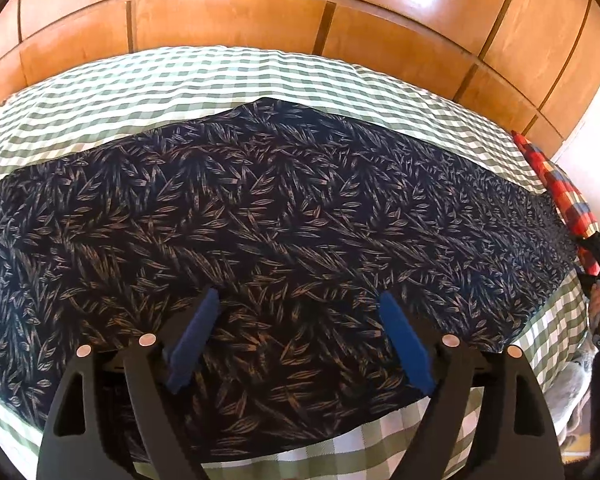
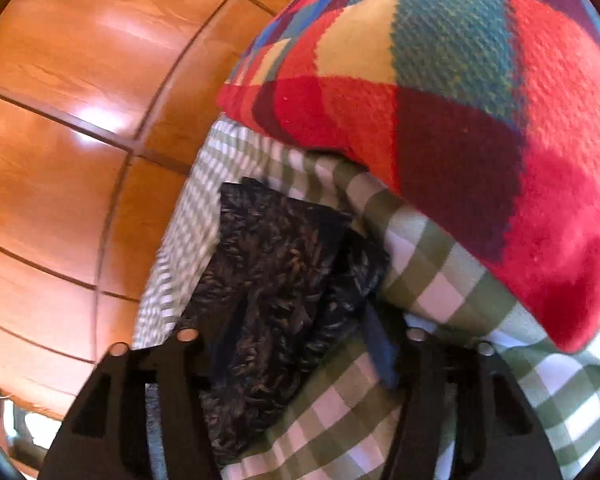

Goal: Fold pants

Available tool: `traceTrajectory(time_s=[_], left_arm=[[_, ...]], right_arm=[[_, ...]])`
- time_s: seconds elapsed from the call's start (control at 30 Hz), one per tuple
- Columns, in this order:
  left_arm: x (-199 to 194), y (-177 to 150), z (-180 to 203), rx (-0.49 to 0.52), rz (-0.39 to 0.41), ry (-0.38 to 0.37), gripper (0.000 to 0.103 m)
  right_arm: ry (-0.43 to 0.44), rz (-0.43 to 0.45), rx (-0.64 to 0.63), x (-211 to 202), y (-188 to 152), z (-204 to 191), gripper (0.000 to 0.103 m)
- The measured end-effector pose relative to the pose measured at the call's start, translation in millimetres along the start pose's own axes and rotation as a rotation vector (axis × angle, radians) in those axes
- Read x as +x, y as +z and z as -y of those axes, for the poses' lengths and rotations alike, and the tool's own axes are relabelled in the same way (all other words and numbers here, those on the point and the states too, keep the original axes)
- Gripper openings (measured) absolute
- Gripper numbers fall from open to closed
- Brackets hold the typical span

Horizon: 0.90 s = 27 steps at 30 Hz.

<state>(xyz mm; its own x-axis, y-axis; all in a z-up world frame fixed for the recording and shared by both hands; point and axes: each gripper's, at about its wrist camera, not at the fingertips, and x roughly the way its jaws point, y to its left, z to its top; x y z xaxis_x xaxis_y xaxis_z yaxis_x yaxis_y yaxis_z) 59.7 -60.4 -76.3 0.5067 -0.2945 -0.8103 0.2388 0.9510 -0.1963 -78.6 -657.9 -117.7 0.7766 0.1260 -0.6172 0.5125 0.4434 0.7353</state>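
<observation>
Dark navy pants (image 1: 284, 208) with a tan leaf print lie spread flat across a green and white checked bed sheet (image 1: 220, 76). My left gripper (image 1: 298, 300) hovers over their near edge, its blue pads (image 1: 196, 336) wide apart and open with only flat cloth under them. In the blurred right wrist view, the narrow end of the pants (image 2: 276, 264) lies on the sheet (image 2: 340, 400) between the fingers of my right gripper (image 2: 304, 328). Its blue pad (image 2: 380, 344) on the right stands beside the cloth edge. The jaws look open.
A red, yellow and blue plaid blanket (image 2: 460, 120) is bunched on the bed just right of the pants' end, and it also shows as the blanket (image 1: 556, 188). Glossy wooden panels (image 1: 260, 12) rise behind the bed. A hand (image 1: 599, 300) holds black gear at the right edge.
</observation>
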Motion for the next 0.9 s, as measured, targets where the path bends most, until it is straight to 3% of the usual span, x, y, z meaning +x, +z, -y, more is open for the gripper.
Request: traceTrajectory(time_s=[0.07,0.13,0.2,0.37,0.63,0.9], left_arm=[[0,0,1,-0.002,-0.001,0.008,0.082],[0,1,0,-0.005,-0.002,0.008,0.082],[1,2,2,-0.009,-0.001,0.006,0.082],[-2,-1,-1,-0.017,0.006,-0.002,0.082],[-9,-6,-6,-0.025,0.022,-0.003,0.082],[-32,1,-37,-0.156,0.047,-0.133,0.082]], right_arm=[[-0.012,-0.012,-0.027,0,1,-3,0.058],[-0.058,0.013,-0.040,-2,0,-7,0.049],[-0.089,0.038,-0.054,2,0,-15,0.030],[-0.137,0.058,-0.093,4,2,-26,0.012],[-0.108,0.069,-0.216,-4,-2,-69,0.010],[0.052,0.017,-0.390,5,-43,-160,0.010]])
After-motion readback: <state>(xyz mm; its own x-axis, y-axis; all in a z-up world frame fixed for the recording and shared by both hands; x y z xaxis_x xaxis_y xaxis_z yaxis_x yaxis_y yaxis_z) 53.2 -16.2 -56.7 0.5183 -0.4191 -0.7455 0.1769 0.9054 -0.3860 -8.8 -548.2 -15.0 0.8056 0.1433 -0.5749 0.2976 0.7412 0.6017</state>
